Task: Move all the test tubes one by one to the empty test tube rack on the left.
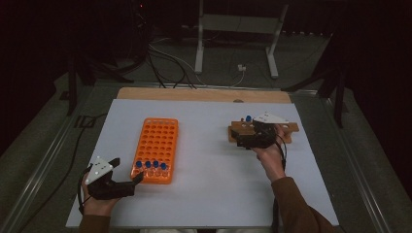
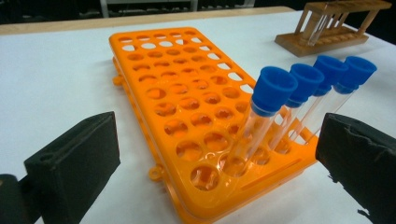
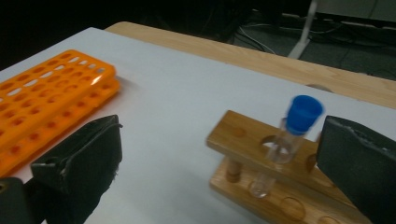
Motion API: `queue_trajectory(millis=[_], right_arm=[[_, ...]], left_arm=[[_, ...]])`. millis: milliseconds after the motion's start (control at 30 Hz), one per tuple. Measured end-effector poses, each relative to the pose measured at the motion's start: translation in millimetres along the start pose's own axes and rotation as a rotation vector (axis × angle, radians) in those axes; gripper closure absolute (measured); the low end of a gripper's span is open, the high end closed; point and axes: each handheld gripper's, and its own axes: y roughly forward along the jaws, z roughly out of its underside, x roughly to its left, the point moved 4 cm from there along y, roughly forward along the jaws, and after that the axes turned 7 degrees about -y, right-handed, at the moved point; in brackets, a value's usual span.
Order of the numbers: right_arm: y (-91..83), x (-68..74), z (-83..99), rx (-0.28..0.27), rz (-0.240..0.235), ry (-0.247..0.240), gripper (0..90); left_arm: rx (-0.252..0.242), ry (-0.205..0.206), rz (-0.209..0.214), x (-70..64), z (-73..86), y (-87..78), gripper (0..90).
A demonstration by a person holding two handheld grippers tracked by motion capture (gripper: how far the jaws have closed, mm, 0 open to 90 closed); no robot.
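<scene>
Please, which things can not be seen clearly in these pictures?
- Wooden rack: in the high view the right tongs and hand cover its middle; the right gripper view cuts off its right end.
- Capped tube in that rack: blurred in the right gripper view.
- Orange rack: the left gripper view cuts its near corner.
- Four tubes: contents too small to tell.

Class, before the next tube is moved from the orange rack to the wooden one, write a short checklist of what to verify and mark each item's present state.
1. Left hand-held gripper open: ok, jaws stand wide apart.
2. Right hand-held gripper open and holding nothing: ok.
3. Tubes waiting in the orange rack: ok, four blue-capped tubes in its nearest row.
4. Moved tube seated in the wooden rack: ok, standing in a hole.
5. Free holes left in the wooden rack: ok, several show.
6. Caps pushed on tight: cannot tell.
</scene>
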Motion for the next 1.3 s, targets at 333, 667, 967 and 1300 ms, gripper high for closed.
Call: queue_trajectory(millis=[333,667,967,1300], right_arm=[[9.3,-19.4,8.3,0.043,0.068,-0.003,2.8],[20.9,-28.2,12.7,0.041,0.14,0.014,27.4],[25.8,-26.0,14.2,0.028,0.139,-0.018,67.3],[28.9,-21.8,12.8,0.025,0.14,-0.029,76.6]], left_arm=[[0.006,0.004,0.0,-1.1,0.7,1.2,0.6],[0.01,-0.002,-0.003,-0.3,1.5,2.0,0.6],[0.012,-0.002,-0.001,-0.6,1.5,2.4,0.6],[0.011,-0.004,0.003,-1.3,1.5,2.5,0.6]])
